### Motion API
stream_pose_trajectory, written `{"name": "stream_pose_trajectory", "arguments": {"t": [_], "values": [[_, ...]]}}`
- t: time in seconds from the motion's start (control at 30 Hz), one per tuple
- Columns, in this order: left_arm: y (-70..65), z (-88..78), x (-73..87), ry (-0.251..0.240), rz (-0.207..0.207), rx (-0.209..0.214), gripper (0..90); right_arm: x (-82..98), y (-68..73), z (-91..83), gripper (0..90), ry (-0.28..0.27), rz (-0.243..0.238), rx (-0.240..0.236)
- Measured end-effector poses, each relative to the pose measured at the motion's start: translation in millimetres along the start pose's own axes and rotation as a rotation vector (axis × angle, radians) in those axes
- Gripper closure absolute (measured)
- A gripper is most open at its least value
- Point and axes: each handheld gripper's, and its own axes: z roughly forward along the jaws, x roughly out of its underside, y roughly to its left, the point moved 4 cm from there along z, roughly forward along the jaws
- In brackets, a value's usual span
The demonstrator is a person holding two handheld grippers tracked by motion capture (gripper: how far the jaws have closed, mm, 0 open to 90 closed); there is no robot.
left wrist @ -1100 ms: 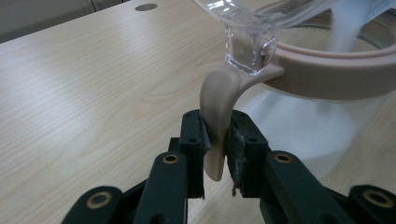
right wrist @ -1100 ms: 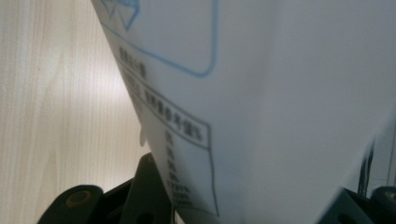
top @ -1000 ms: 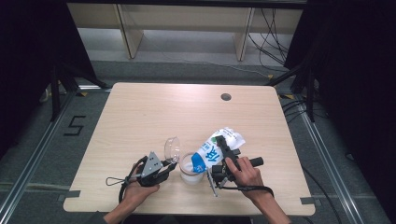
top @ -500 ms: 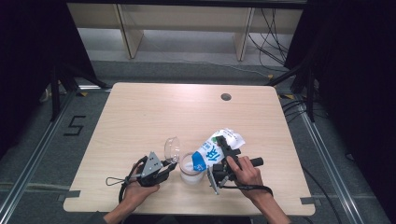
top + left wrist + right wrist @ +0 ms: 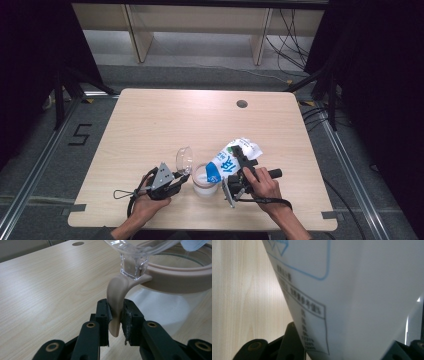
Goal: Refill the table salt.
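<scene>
**High view: bag tipped over jar, both claws gripping**

High view: wooden desk (image 5: 150, 130), with a round hole (image 5: 242, 104) near its far right. All work sits at the near edge, centre.

Bag (image 5: 231, 159): white with blue print, crumpled top end pointing away to the right, lower end tilted down onto the jar's mouth. Right claw (image 5: 239, 176) is clamped around the bag's middle, held by the right hand (image 5: 262, 183). In the right gripper view the bag's printed white face (image 5: 352, 297) sits between the jaws, pressed on both sides.

Jar (image 5: 205, 180): clear glass, round, with white contents inside, standing on the desk just left of the bag. Its clear lid (image 5: 184, 160) stands hinged open, tilted up to the left.

Left claw (image 5: 181, 180): held by the left hand (image 5: 147, 202), pointing right at the jar. In the left gripper view the jaws are nearly closed, pinching a beige tab (image 5: 115, 307) that hangs from the jar's beige rim (image 5: 175, 281); the lid's hinge (image 5: 132, 265) sits just above it.
</scene>
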Motion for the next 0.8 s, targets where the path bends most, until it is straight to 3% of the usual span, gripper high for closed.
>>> {"name": "stream_pose_trajectory", "arguments": {"t": [0.4, 0.43, 0.47, 0.53, 0.63, 0.7, 0.8], "values": [[0.0, 0.1, 0.0, -0.001, 0.000, 0.000, 75.5, -0.2, -0.6, 1.2, 68.0, -0.013, -0.041, 0.045], [0.0, 0.1, 0.0, 0.000, -0.001, 0.001, 75.5, -0.8, -2.3, 1.2, 68.0, -0.015, -0.067, 0.045], [0.0, 0.2, 0.0, 0.000, 0.000, 0.001, 75.5, -2.6, -6.3, 1.8, 68.0, -0.032, -0.121, 0.054], [0.0, 0.2, 0.0, 0.000, 0.000, 0.000, 75.5, -0.3, -0.4, -0.1, 68.1, 0.002, -0.050, 0.046], [0.5, 0.0, 0.2, 0.005, 0.005, -0.002, 75.5, -0.6, -3.0, -0.3, 68.1, 0.004, -0.087, 0.050], [-0.1, 0.2, 0.0, 0.000, -0.001, 0.001, 75.5, 0.0, -1.9, -0.9, 68.1, 0.010, -0.066, 0.054], [0.5, -0.1, 0.2, 0.005, 0.006, -0.002, 75.5, -0.4, -3.1, -0.6, 68.1, 0.006, -0.089, 0.053]]}}
